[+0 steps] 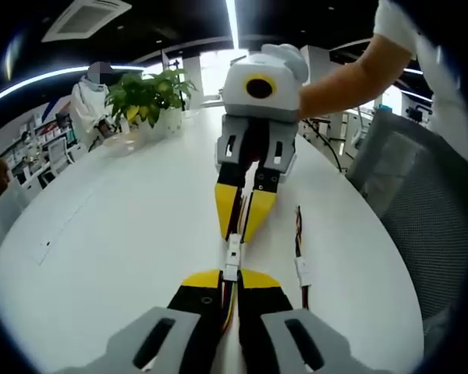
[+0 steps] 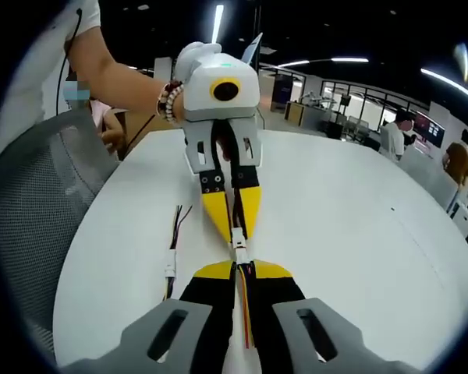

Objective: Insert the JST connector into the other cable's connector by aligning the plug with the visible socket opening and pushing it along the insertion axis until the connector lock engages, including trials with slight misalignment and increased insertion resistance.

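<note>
Two white JST connectors [image 1: 232, 257] meet end to end above the white table [image 1: 125, 234], between two facing pairs of yellow-tipped jaws. In the left gripper view, my left gripper [image 1: 231, 274] is shut on the wires of the near cable, just behind its connector. My right gripper [image 1: 240, 234] comes in from the top, shut on the other cable. In the right gripper view, the right gripper [image 2: 242, 269] is shut on red and yellow wires. The left gripper [image 2: 235, 232] faces it, and the connectors [image 2: 239, 251] sit between them. Whether the lock has caught is too small to tell.
A second cable pair with a white connector [image 1: 301, 266] [image 2: 170, 263] lies flat on the table beside the grippers. A mesh chair [image 1: 421, 202] [image 2: 39, 202] stands at the table edge. A potted plant [image 1: 150, 97] sits at the far end, and people stand beyond it.
</note>
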